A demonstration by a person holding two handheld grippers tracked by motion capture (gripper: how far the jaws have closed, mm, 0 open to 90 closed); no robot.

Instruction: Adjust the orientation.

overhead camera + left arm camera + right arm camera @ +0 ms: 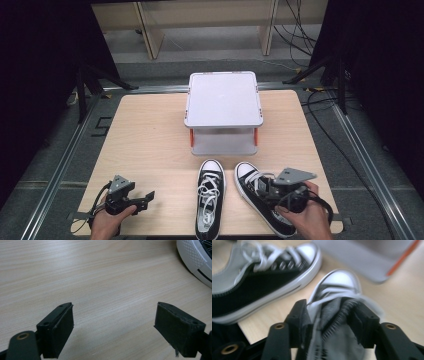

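R gripper (268,188) fingers straddle R sneaker's (250,176) tongue, grip loosened | L gripper (145,197) fingers spread, nothing between, front-L corner of worktop (145,130) | sneakers at front edge, L sneaker (210,200) beside.

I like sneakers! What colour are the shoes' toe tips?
White. The toe caps of the left shoe and right shoe show best in the right gripper view.

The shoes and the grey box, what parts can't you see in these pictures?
- Right shoe: in the high view its heel is hidden by the right hand-held gripper and the hand. In the right gripper view it is blurred, so whether the jaws press it is unclear.
- Left shoe: its heel is cut off by the high view's bottom edge.
- Grey box: its flat lid hides the inside.
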